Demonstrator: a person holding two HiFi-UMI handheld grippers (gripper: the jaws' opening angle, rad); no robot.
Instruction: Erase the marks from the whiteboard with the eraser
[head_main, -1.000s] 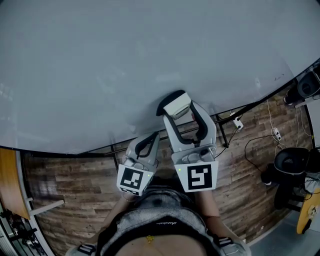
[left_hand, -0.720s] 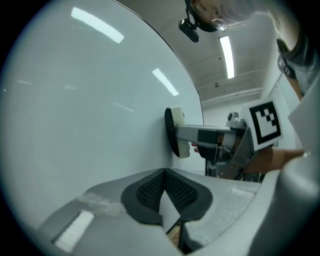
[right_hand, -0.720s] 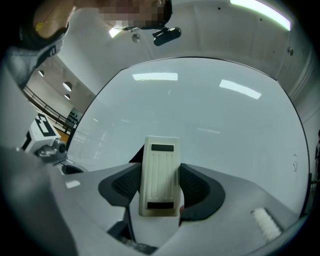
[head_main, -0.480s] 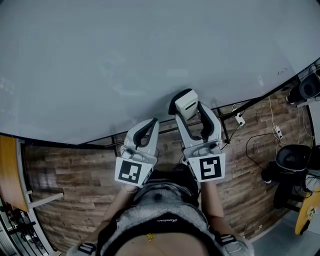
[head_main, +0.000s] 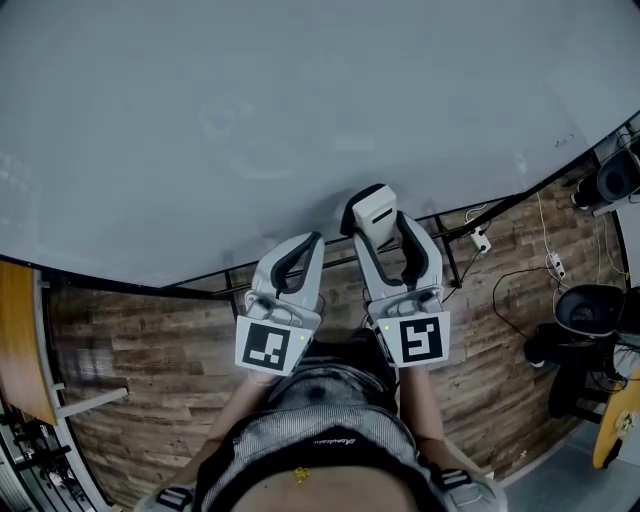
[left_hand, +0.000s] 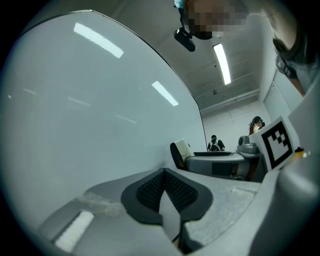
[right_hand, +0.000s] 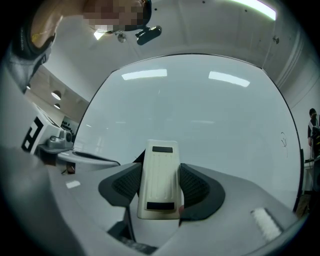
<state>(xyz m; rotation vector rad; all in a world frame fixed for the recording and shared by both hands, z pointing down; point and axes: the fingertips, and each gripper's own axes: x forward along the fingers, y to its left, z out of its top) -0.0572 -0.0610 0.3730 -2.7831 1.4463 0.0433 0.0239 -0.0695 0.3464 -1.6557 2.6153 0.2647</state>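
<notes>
The whiteboard (head_main: 300, 110) fills the upper part of the head view, and a small dark mark (head_main: 565, 142) shows near its right edge. In the right gripper view the same mark (right_hand: 283, 141) sits far right on the whiteboard (right_hand: 200, 110). My right gripper (head_main: 383, 232) is shut on a white eraser (head_main: 372, 210), held at the board's lower edge. The eraser (right_hand: 159, 180) stands upright between the dark pads. My left gripper (head_main: 298, 262) hangs beside it, just below the board, shut with nothing in it. Its pads (left_hand: 150, 190) meet, close to the whiteboard (left_hand: 90, 110).
Wood-plank floor (head_main: 150, 370) lies below the board. At the right are cables with a plug block (head_main: 478, 243), a black round object (head_main: 585, 325) and a speaker-like unit (head_main: 615, 175). An orange panel (head_main: 18, 350) stands at the left. A person (left_hand: 216, 144) stands far off.
Both grippers have shifted slightly to the right along the board's lower edge; the eraser stays held in the right one.
</notes>
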